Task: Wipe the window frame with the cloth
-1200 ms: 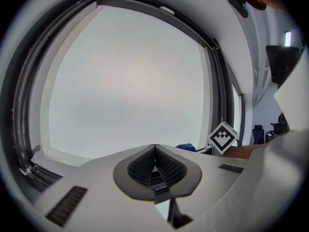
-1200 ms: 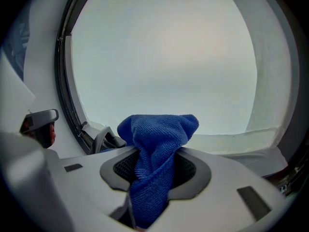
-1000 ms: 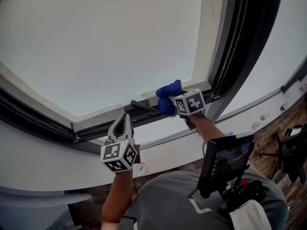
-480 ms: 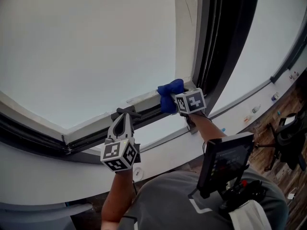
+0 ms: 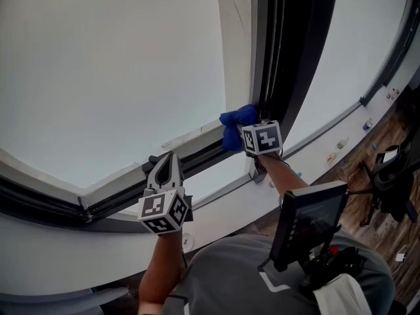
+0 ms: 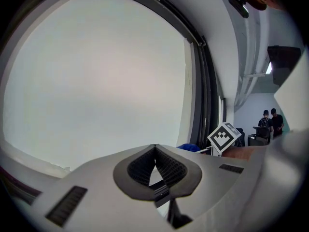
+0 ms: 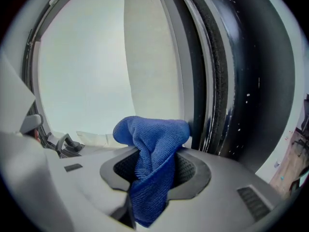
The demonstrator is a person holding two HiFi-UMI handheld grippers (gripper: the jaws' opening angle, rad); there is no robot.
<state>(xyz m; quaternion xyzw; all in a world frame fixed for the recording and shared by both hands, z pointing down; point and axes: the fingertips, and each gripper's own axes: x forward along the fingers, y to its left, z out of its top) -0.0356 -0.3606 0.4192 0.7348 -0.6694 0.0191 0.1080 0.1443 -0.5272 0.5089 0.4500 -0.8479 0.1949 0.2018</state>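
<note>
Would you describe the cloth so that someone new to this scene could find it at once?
Start at the big pale window pane and follow its lower frame right to the dark upright post. There the cloth is bunched in the jaws of the right gripper, the only bright blue thing among white, grey and black.

cloth (image 5: 236,118) in right tongs (image 5: 235,135) at window frame (image 5: 274,64) corner, left tongs (image 5: 169,157) to its left

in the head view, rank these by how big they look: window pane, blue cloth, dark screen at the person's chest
1. window pane, by far the largest
2. dark screen, though it sits nearest the camera, so its true size is unsure
3. blue cloth
</note>
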